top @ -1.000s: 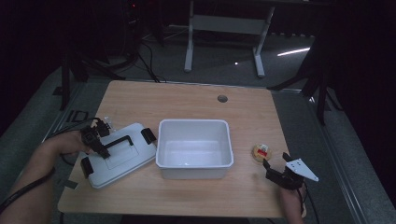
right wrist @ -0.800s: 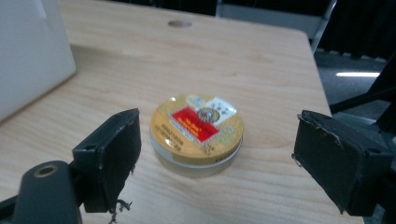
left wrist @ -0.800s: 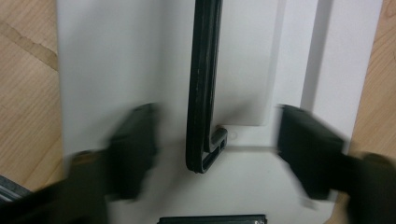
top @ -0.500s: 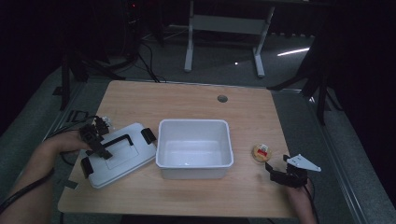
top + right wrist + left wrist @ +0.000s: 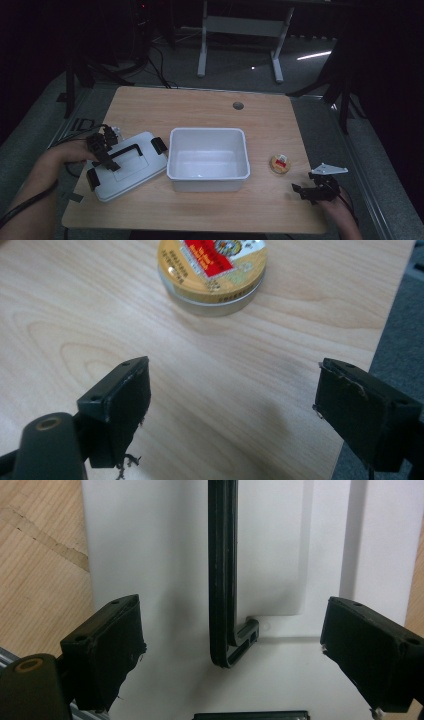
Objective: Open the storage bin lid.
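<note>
Right hand-held gripper [image 5: 230,410] hangs low over the table [image 5: 210,107], jaws wide, lining up on the gold tin [image 5: 212,267] just ahead — next, ease forward and straddle it. Farther off, left hand-held gripper [image 5: 235,655] has just opened over the lid [image 5: 127,167], its black handle [image 5: 222,575] untouched between the jaws.

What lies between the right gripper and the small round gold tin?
Only bare wooden table separates the right gripper from the small round gold tin, seen in the right gripper view.
</note>
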Motion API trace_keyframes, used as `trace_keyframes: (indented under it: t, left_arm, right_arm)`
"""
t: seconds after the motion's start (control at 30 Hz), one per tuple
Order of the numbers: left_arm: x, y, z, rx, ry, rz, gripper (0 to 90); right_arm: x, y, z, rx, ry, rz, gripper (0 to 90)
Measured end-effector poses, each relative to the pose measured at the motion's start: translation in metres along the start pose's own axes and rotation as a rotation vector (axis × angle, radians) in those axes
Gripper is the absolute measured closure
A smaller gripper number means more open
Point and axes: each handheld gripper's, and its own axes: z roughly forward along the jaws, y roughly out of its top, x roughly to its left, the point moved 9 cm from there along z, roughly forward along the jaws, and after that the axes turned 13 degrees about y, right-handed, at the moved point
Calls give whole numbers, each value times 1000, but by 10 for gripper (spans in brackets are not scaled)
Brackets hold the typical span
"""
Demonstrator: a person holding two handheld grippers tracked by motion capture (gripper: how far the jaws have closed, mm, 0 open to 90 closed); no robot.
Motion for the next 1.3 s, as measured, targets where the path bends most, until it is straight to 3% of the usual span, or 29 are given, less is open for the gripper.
trace_keyframes:
  t: [0.33, 0.5, 0.7, 0.87, 1.0, 1.07, 1.1, 1.17, 1.3]
  left_arm:
    - [-1, -2, -2, 4, -3, 10, 96]
    - [-1, -4, 0, 17, -8, 11, 96]
    - [-2, -4, -2, 13, -15, 3, 98]
    - [-3, -4, -3, 35, -18, 21, 100]
    - [-3, -4, -5, 46, -12, 32, 101]
    - [-4, -4, -6, 55, -13, 34, 101]
    - [-4, -5, -6, 59, -12, 35, 101]
    - [-4, -5, -7, 60, -12, 35, 101]
    - [-7, -4, -7, 66, -19, 46, 101]
  right_arm:
    - [4, -2, 4, 231, 48, -65, 138]
    - [7, 1, 4, 296, 77, -107, 137]
    - [7, 3, 3, 415, 108, -176, 133]
    - [9, 10, 3, 501, 125, -232, 126]
    - [13, 12, 5, 583, 155, -256, 127]
    - [14, 12, 6, 598, 162, -256, 127]
    - [16, 11, 7, 653, 188, -266, 136]
    - [18, 10, 7, 710, 204, -269, 138]
    - [16, 15, 8, 774, 192, -289, 134]
